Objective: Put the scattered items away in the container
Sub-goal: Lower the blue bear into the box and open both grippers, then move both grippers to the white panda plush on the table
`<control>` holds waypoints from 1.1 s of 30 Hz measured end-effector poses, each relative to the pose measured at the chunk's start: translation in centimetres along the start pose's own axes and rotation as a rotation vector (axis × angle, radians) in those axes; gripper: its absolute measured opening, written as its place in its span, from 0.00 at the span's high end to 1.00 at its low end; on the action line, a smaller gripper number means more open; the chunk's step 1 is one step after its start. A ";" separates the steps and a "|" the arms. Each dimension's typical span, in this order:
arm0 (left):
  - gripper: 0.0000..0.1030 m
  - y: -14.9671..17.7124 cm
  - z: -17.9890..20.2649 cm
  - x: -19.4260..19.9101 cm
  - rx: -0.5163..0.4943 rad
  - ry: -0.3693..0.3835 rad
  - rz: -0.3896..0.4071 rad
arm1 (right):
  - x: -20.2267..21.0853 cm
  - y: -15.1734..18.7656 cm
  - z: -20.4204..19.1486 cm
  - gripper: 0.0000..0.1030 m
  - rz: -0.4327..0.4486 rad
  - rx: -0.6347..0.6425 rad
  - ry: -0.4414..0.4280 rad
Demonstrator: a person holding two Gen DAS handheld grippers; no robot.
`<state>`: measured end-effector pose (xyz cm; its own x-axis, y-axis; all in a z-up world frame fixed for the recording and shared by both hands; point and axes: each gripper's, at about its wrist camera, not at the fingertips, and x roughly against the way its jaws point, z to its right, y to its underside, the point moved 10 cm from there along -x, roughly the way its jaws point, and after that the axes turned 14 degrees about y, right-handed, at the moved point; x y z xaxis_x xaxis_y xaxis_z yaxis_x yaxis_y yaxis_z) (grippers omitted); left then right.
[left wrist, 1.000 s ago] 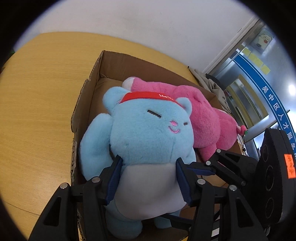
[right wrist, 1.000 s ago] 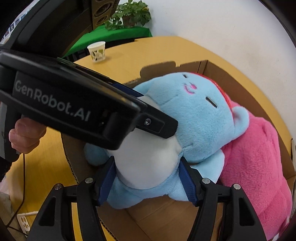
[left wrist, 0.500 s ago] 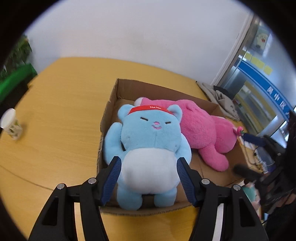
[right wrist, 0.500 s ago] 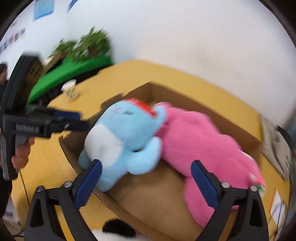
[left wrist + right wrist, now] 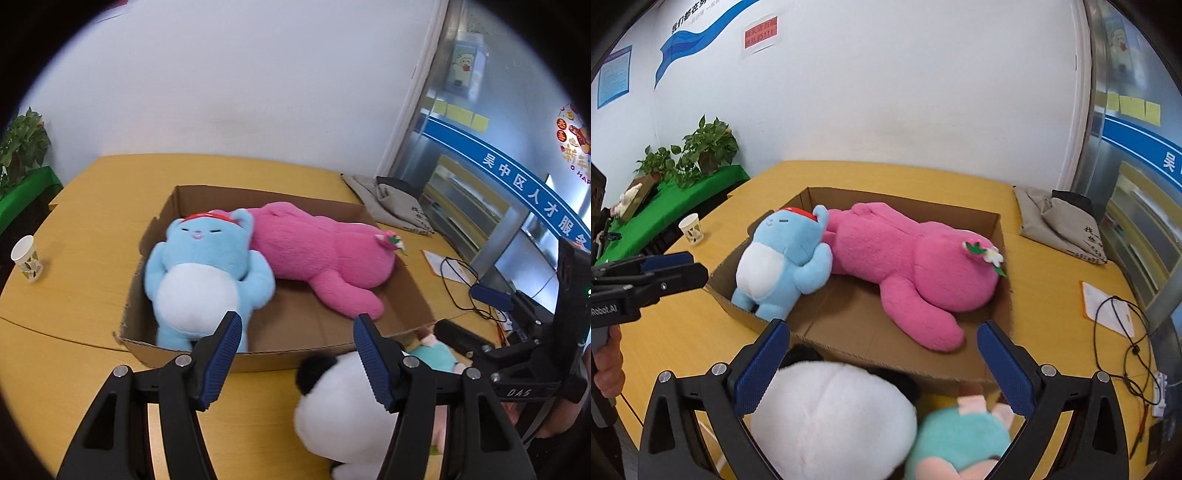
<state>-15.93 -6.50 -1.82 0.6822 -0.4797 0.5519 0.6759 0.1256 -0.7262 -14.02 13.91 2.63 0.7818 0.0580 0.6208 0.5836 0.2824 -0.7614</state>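
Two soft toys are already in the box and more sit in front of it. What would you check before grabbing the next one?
1. Both claws empty: ok, left claw and right claw hold nothing.
2. Blue plush settled inside cardboard box: ok.
3. Pink plush inside too: ok.
4. Free floor space in the box: ok, near side bare.
5. White plush within reach: ok, lying outside by the right claw.
6. Teal plush graspable: cannot tell, partly hidden.
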 end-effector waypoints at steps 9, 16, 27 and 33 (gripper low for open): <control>0.39 1.8 2.7 -0.8 0.027 0.033 -0.021 | 0.1 1.9 0.7 0.00 -0.025 0.034 -0.003; 0.39 2.4 3.5 -1.2 0.019 0.044 -0.040 | 0.6 2.6 1.2 0.00 -0.027 0.004 -0.038; 0.39 3.5 4.0 -2.2 0.018 0.063 -0.082 | 0.3 3.8 1.8 0.00 -0.054 -0.008 -0.041; 0.39 3.9 4.1 -2.6 0.028 0.095 -0.092 | 0.1 4.4 1.6 0.00 -0.065 -0.011 -0.068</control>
<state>-13.94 -1.23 -4.43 0.5879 -0.5706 0.5734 0.7429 0.1005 -0.6618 -11.78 16.66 -0.35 0.7254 0.1053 0.6802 0.6357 0.2767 -0.7207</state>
